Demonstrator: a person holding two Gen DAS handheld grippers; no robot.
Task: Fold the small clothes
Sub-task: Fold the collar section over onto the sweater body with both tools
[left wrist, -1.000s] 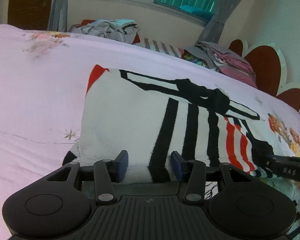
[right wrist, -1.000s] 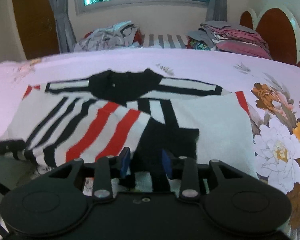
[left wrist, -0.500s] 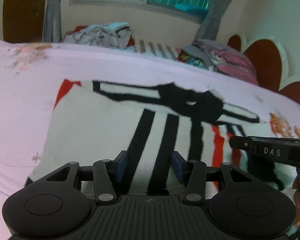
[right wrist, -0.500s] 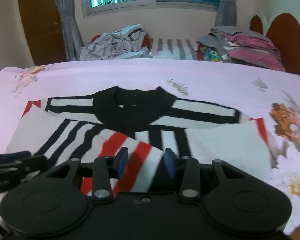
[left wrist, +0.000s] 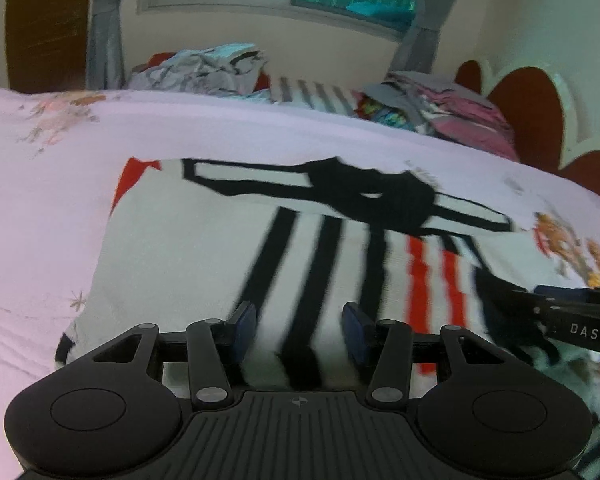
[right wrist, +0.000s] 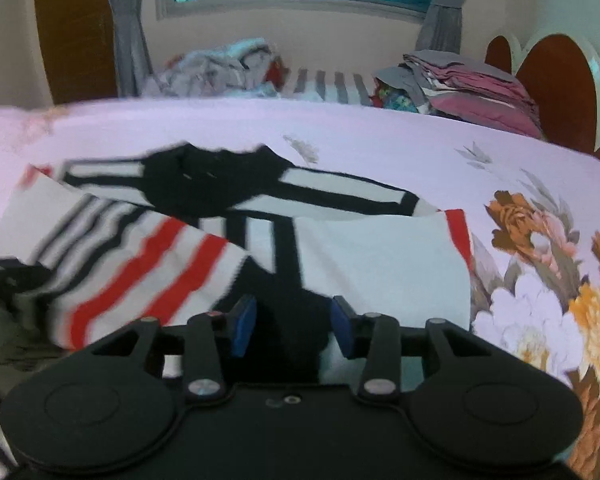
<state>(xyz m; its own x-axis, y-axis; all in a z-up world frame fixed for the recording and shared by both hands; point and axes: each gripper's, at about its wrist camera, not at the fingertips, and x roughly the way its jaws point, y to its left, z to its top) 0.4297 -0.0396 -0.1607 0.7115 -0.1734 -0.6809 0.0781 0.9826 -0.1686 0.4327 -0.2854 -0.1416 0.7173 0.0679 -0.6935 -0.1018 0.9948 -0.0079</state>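
A white knit sweater (left wrist: 204, 248) with black and red stripes lies on the pink bed sheet (left wrist: 40, 200), its black collar (left wrist: 372, 196) at the far side. My left gripper (left wrist: 299, 330) is shut on the near edge, with black-and-white striped cloth filling the gap between its blue pads. In the right wrist view my right gripper (right wrist: 293, 322) is shut on a black part of the same sweater (right wrist: 380, 256). A red-striped flap (right wrist: 148, 264) hangs raised between the two grippers. The right gripper (left wrist: 540, 300) shows at the right edge of the left wrist view, the left gripper (right wrist: 4, 280) at the left edge of the right wrist view.
A heap of loose clothes (left wrist: 204, 72) and a stack of folded clothes (left wrist: 452, 116) sit beyond the bed's far edge under the window. A scalloped brown headboard (left wrist: 536, 116) stands at the right. Large flowers are printed on the sheet (right wrist: 540, 300) to the right.
Both grippers have carried the sweater's near edge a little up and toward the collar. The red-striped flap now stands higher and lies further over the body. Both views are motion-blurred.
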